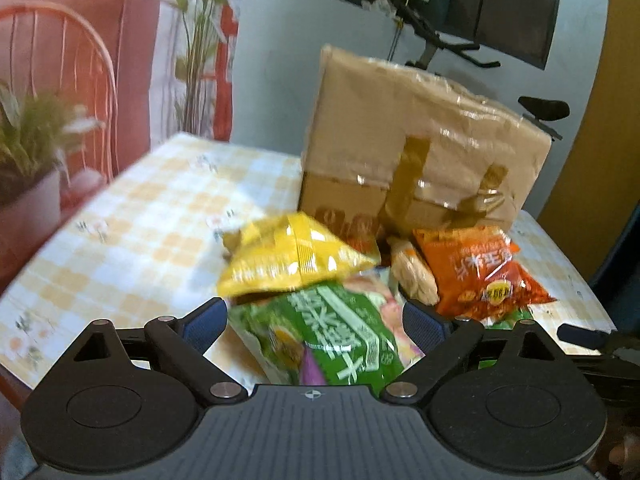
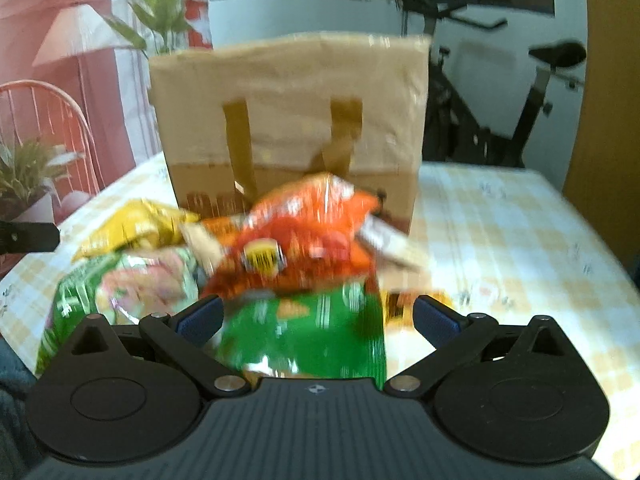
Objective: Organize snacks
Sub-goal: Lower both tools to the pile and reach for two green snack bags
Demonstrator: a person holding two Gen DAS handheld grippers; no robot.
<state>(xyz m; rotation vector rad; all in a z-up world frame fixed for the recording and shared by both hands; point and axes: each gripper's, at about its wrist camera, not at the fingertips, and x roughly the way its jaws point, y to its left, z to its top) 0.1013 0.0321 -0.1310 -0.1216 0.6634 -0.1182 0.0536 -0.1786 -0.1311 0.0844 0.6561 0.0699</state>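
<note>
A pile of snack bags lies on the checked tablecloth [image 1: 140,208] in front of a taped cardboard box [image 1: 420,140]. My left gripper [image 1: 314,322] is open just above the table, its blue pads on either side of a green bag [image 1: 340,332]. A yellow bag [image 1: 292,258] rests on that bag's far end, and an orange bag [image 1: 480,268] and a beige packet [image 1: 412,276] lie to the right. My right gripper [image 2: 316,318] is open around a second green bag [image 2: 312,336], under the orange bag [image 2: 304,240]. The box [image 2: 288,112] stands behind.
A potted plant [image 1: 28,152] and a red wire chair [image 1: 60,60] stand off the table's left side. An exercise bike [image 2: 520,120] is behind the table on the right. Bare tablecloth [image 2: 520,240] shows to the right of the pile.
</note>
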